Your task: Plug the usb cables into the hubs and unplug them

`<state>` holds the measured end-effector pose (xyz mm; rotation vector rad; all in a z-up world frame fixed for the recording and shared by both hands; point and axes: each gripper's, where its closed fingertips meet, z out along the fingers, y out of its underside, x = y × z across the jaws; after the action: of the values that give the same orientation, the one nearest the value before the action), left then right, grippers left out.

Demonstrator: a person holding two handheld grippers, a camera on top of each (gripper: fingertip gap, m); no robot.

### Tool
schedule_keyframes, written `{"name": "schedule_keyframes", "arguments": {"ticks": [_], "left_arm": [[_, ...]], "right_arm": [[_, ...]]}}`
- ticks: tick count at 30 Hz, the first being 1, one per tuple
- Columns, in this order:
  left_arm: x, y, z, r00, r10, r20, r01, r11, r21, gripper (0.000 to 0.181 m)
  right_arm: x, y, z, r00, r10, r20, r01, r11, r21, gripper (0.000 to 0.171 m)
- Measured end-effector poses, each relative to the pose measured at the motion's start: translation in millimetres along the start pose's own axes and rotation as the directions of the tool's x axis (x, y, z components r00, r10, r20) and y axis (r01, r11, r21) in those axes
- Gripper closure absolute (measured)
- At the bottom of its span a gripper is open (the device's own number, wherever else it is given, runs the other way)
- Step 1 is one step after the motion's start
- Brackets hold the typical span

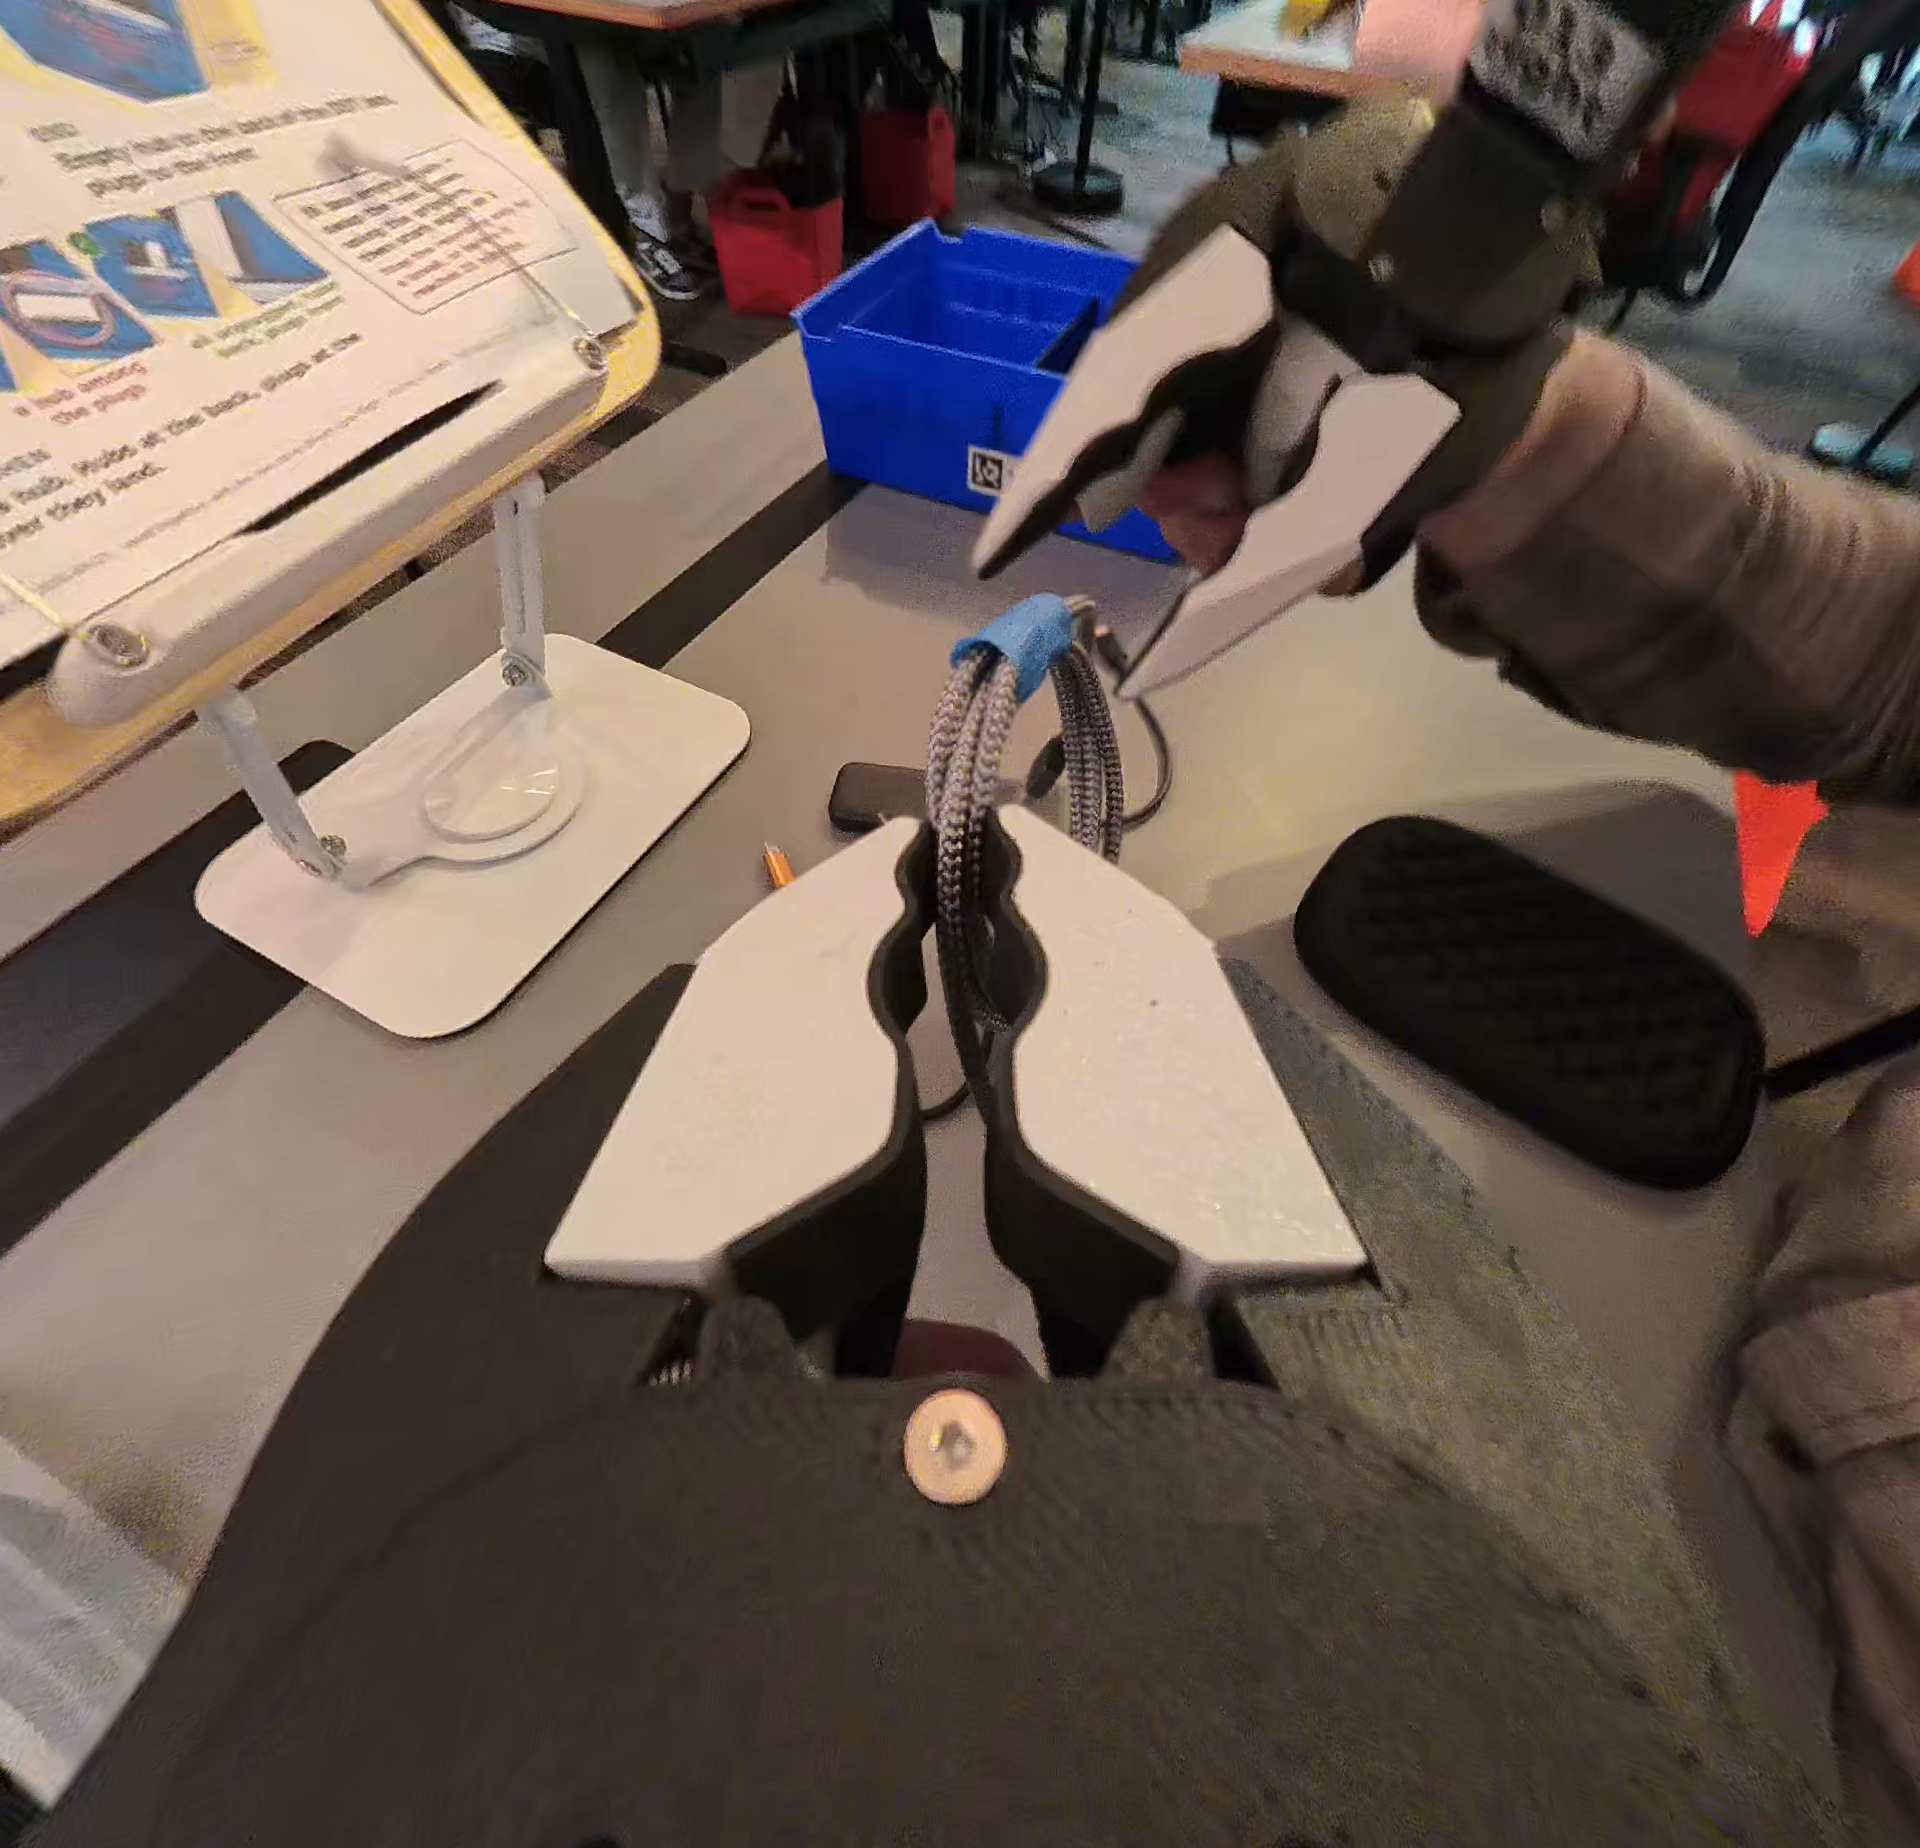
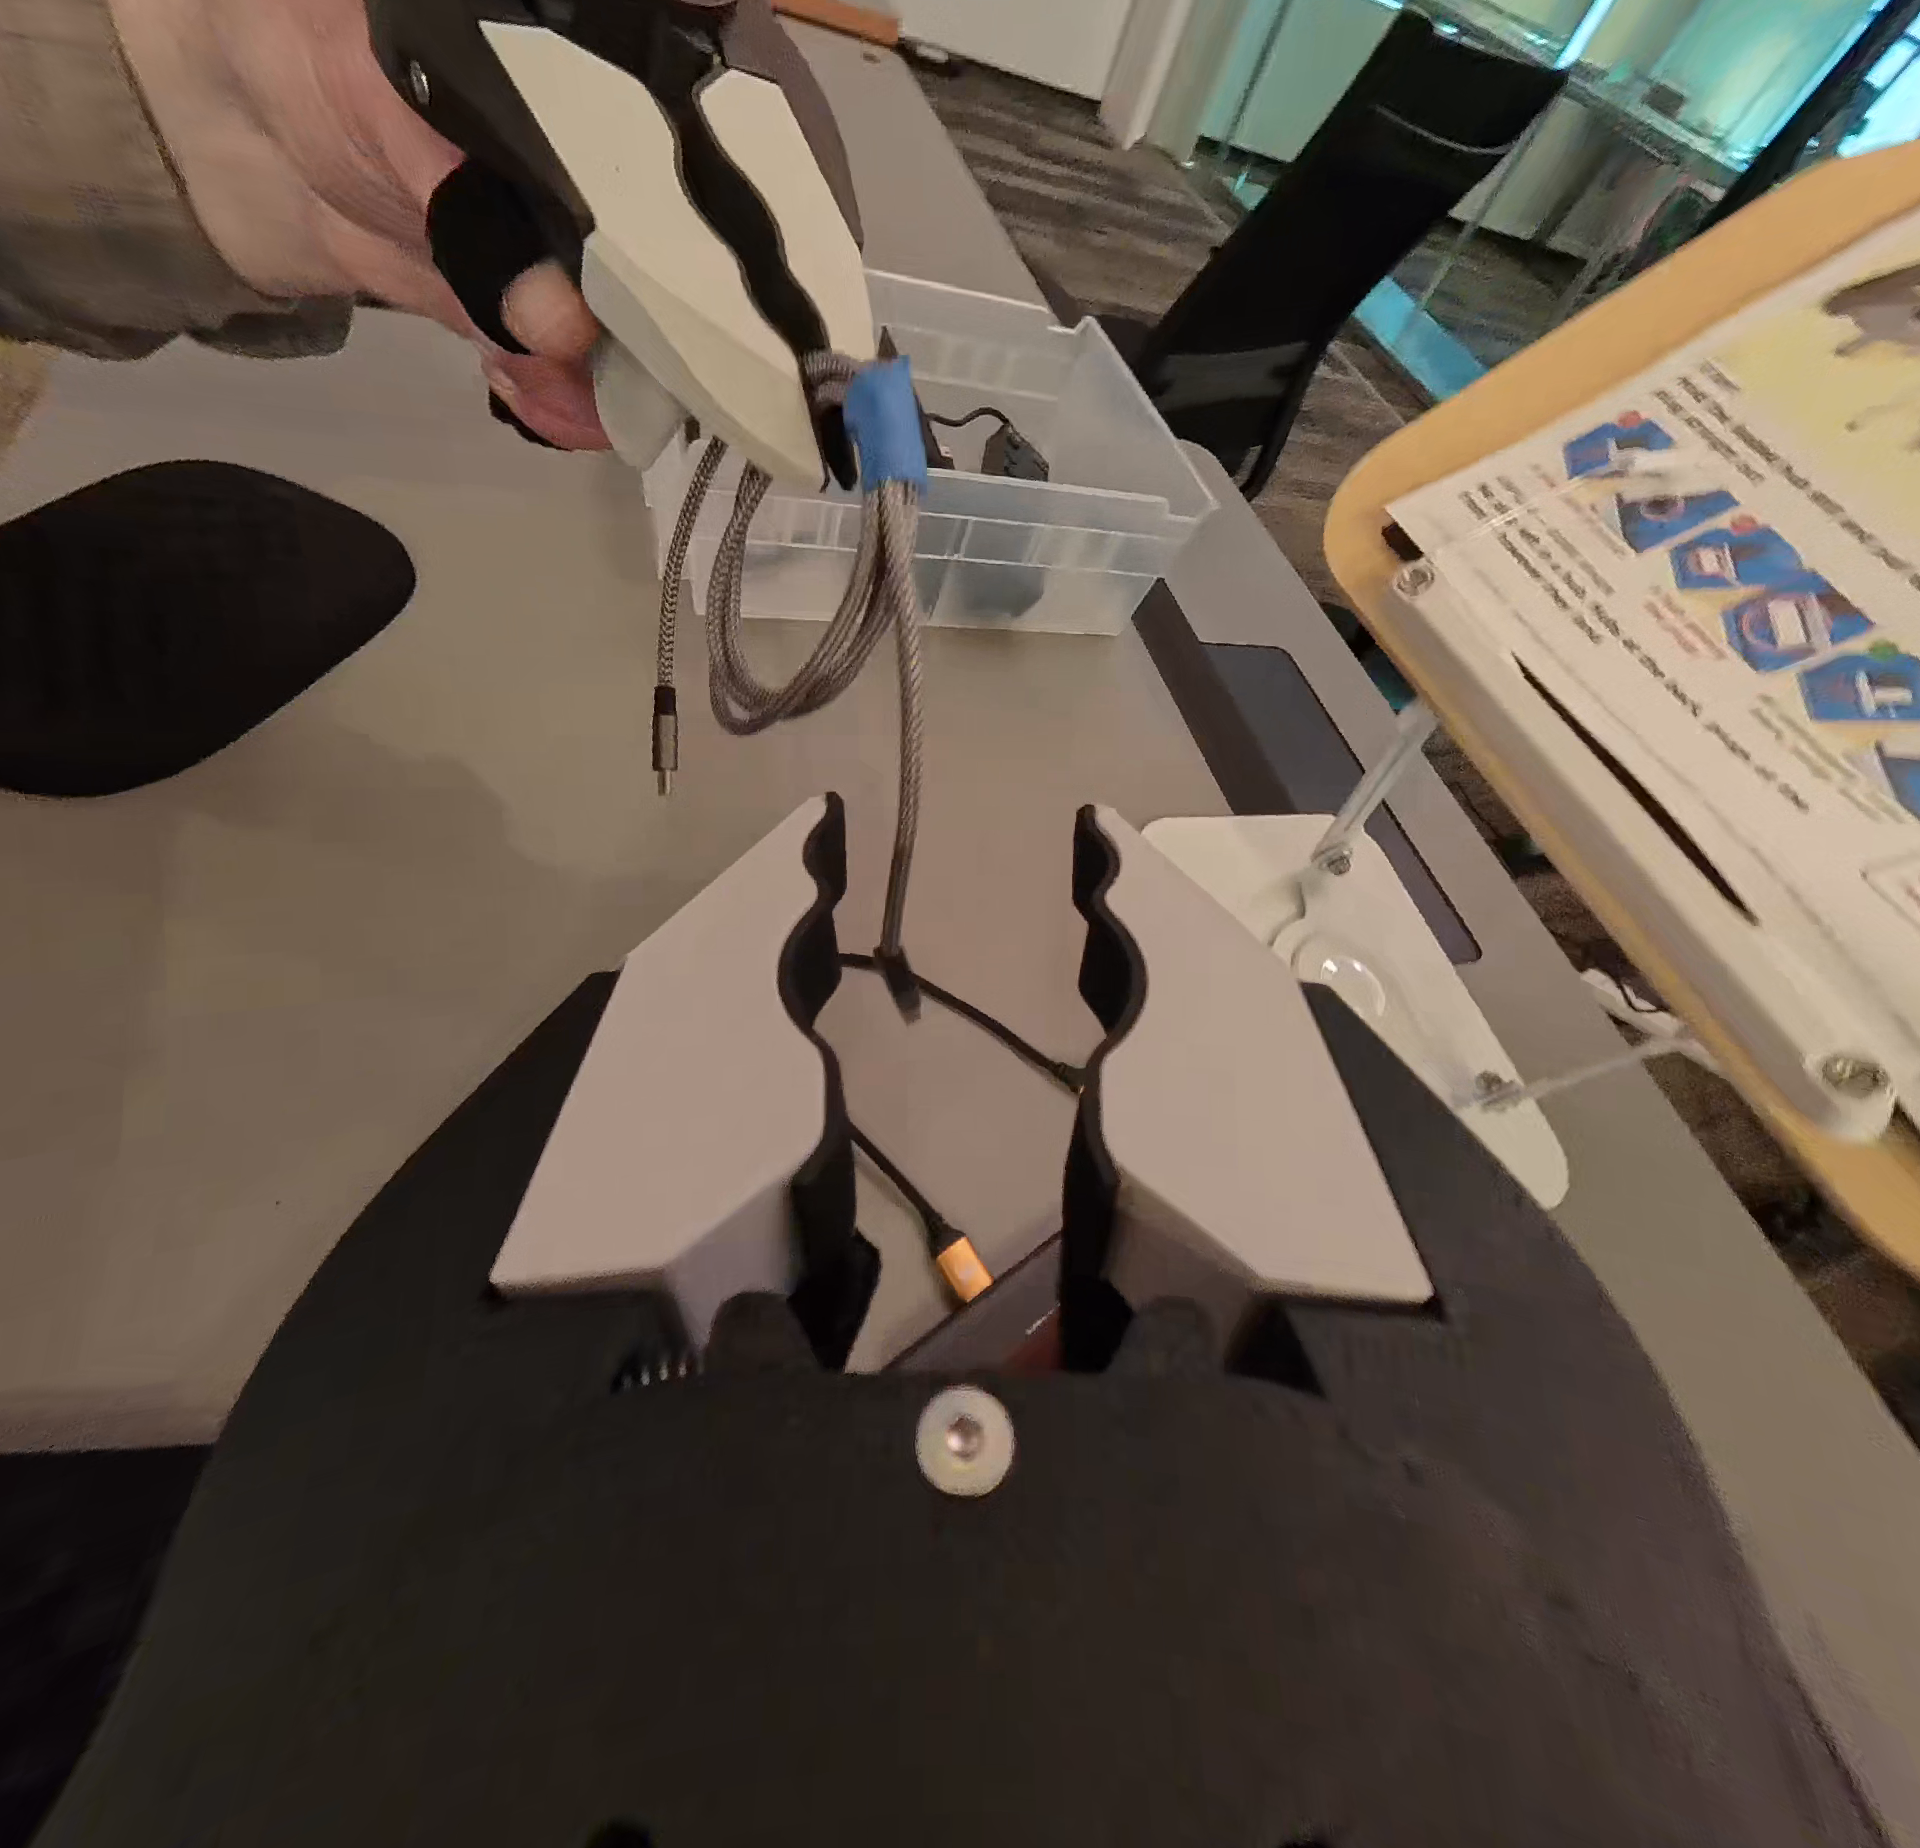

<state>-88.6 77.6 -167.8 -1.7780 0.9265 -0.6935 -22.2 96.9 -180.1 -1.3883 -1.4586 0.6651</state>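
My left gripper (image 1: pixel 961 842) is shut on a coiled grey braided USB cable (image 1: pixel 971 759) bound with blue tape (image 1: pixel 1018 635) and holds it above the table. In the right wrist view the left gripper (image 2: pixel 821 453) grips the bundle (image 2: pixel 800 645) just beside the tape (image 2: pixel 883 427). One cable end hangs down, its plug (image 2: pixel 902 993) between the fingers of my right gripper (image 2: pixel 956 811), which is open and empty. The other plug (image 2: pixel 665 733) dangles left. The right gripper (image 1: pixel 1055 629) hovers just past the bundle's top. A dark hub (image 1: pixel 868 796) lies on the table beside an orange plug (image 2: pixel 961 1268).
A white stand (image 1: pixel 468 842) holds an instruction sheet (image 1: pixel 260 271) at the left. A blue bin (image 1: pixel 935 364) sits at the far table edge. A clear bin (image 2: pixel 1039 562) with dark items stands behind the cable. A black oval pad (image 1: pixel 1527 998) lies to the right. One gripper's finger ends stand about 8 centimetres off the other's.
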Motion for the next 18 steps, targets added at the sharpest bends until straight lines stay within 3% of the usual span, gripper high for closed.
{"name": "schedule_keyframes", "arguments": {"ticks": [5, 9, 18], "left_arm": [[0.4, -9.4, 0.4, 0.992, -0.123, -0.028, 0.126, 0.987, 0.104, 0.175], [7.1, -16.4, 2.0, 0.988, -0.147, -0.046, 0.152, 0.978, 0.146, 0.175], [7.7, -17.5, -3.3, 0.982, -0.179, -0.055, 0.186, 0.966, 0.181, 0.174]], "right_arm": [[-4.2, 24.9, 0.0, 0.994, 0.062, -0.085, -0.058, 0.997, 0.046, 0.126], [-13.4, 36.1, 10.6, 0.991, 0.097, -0.088, -0.09, 0.993, 0.083, 0.136], [-19.5, 20.1, -0.1, 0.963, 0.254, 0.083, -0.268, 0.925, 0.271, 0.162]]}}
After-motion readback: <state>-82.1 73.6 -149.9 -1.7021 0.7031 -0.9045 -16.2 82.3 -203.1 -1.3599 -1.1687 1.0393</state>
